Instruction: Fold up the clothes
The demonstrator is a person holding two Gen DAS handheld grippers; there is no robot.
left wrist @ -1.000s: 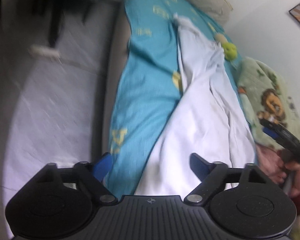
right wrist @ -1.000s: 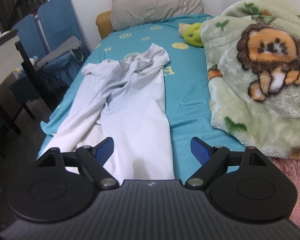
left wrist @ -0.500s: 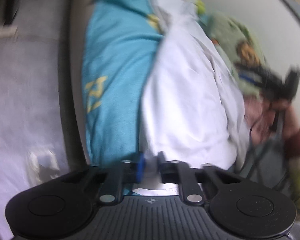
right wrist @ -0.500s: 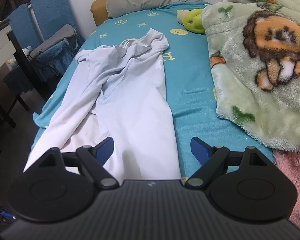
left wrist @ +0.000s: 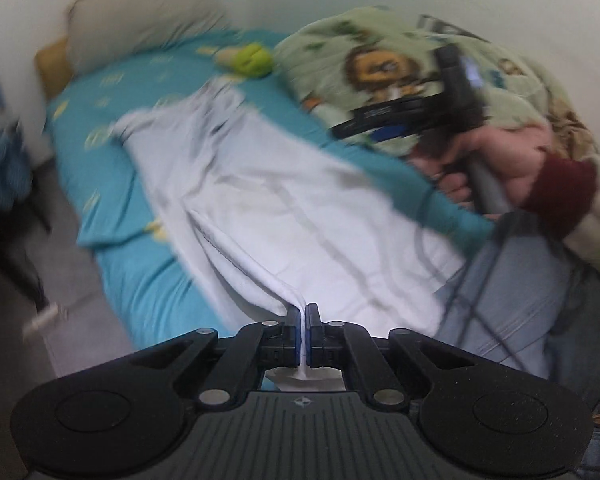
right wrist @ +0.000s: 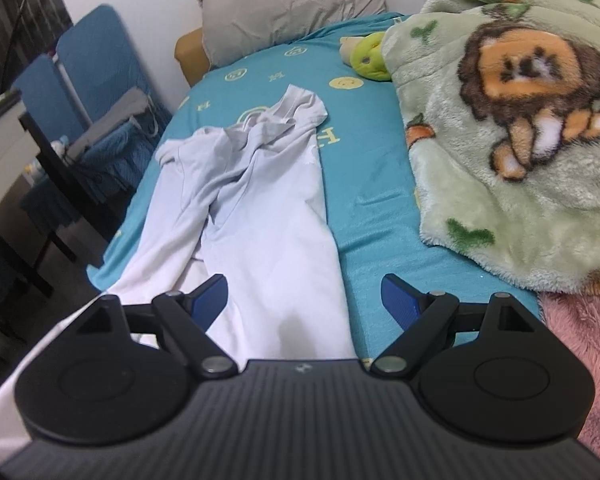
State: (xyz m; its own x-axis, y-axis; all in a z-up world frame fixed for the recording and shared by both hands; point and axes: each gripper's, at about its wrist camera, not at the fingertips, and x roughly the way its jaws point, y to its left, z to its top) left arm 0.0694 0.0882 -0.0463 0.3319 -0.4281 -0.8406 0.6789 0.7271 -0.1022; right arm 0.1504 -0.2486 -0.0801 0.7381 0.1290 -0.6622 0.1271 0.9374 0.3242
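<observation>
Your left gripper (left wrist: 302, 330) is clenched on the near hem of one rumpled white shirt (right wrist: 260, 216), lying lengthwise on the bed (right wrist: 372, 208). Your right gripper (right wrist: 303, 300) hangs released above it.

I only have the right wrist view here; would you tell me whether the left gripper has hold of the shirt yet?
Observer: Yes. In the left wrist view the left gripper is shut on the near edge of the white shirt, with cloth pinched between its blue pads.
Operator: Thank you. Is my right gripper visible from there?
Observer: It is. The right gripper hangs above the bed past the shirt's right edge, in front of the lion blanket, holding nothing.
Operator: And what lies below it?
Observer: The teal sheet and, nearer, the person's leg in light blue jeans, which your view does not show.
</observation>
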